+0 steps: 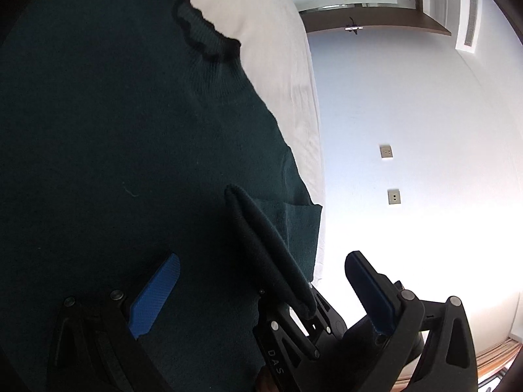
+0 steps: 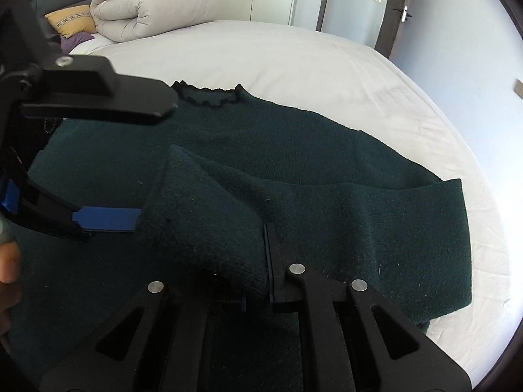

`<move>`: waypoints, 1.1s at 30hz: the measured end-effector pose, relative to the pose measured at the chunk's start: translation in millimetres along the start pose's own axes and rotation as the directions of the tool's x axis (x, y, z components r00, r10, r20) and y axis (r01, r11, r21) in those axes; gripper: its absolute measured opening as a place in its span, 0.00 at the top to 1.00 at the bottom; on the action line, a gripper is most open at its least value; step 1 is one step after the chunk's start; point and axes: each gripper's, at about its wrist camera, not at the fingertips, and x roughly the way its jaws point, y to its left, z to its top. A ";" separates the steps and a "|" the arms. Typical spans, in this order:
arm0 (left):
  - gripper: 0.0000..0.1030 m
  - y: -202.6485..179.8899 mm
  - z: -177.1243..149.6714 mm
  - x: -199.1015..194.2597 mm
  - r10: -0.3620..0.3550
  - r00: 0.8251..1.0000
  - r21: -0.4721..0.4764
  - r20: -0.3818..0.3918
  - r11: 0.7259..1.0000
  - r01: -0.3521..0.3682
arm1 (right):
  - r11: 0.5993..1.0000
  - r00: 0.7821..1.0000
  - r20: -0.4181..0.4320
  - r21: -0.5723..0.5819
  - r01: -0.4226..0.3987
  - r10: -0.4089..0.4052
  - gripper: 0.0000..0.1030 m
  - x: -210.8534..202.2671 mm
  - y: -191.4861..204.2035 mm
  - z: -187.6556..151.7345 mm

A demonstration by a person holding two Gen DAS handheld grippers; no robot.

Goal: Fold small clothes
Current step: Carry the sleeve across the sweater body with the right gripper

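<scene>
While your right gripper [image 2: 261, 261] pinches the dark green sweater's [image 2: 261, 137] sleeve [image 2: 359, 215] over its body on the white bed [image 2: 294, 52], your left gripper [image 1: 261, 281] hangs open; a slack pinch could drop the fold crooked.

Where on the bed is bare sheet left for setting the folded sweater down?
Bare white sheet runs between the sweater collar and the rolled duvet, and along the bed's right edge. The near left is crowded: the left claw hovers open there, and the right claw pinches the sleeve.

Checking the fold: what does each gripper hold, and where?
The right gripper pinches the green sweater's sleeve near its end. The left gripper is open, holding nothing.
</scene>
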 end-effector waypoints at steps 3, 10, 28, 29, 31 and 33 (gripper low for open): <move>0.65 -4.1 0.5 16.2 0.016 0.998 0.002 -0.055 1.000 -0.016 | 0.997 0.998 -0.033 0.057 -0.054 0.056 0.84 -15.3 -15.1 -19.0; 0.93 -3.5 1.6 18.8 0.075 0.995 0.038 -0.065 0.997 -0.072 | 0.940 0.972 0.042 0.245 -0.236 0.233 0.28 -40.5 -51.9 -47.4; 0.93 25.2 49.5 -68.2 0.329 0.928 0.110 0.177 0.930 -0.350 | 0.392 0.865 0.297 0.799 -0.457 0.404 0.28 2.3 -174.1 -107.9; 0.93 27.1 48.9 -69.4 0.333 0.924 0.104 0.188 0.929 -0.356 | 0.374 0.865 0.309 0.806 -0.459 0.396 0.28 -1.7 -179.5 -111.5; 0.93 35.7 50.0 -82.0 0.335 0.917 0.092 0.215 0.928 -0.361 | 0.336 0.861 0.334 0.818 -0.467 0.383 0.28 -3.2 -183.9 -112.7; 0.93 42.2 50.6 -92.1 0.328 0.914 0.071 0.238 0.933 -0.353 | 0.312 0.860 0.352 0.825 -0.472 0.370 0.28 -7.7 -188.6 -114.6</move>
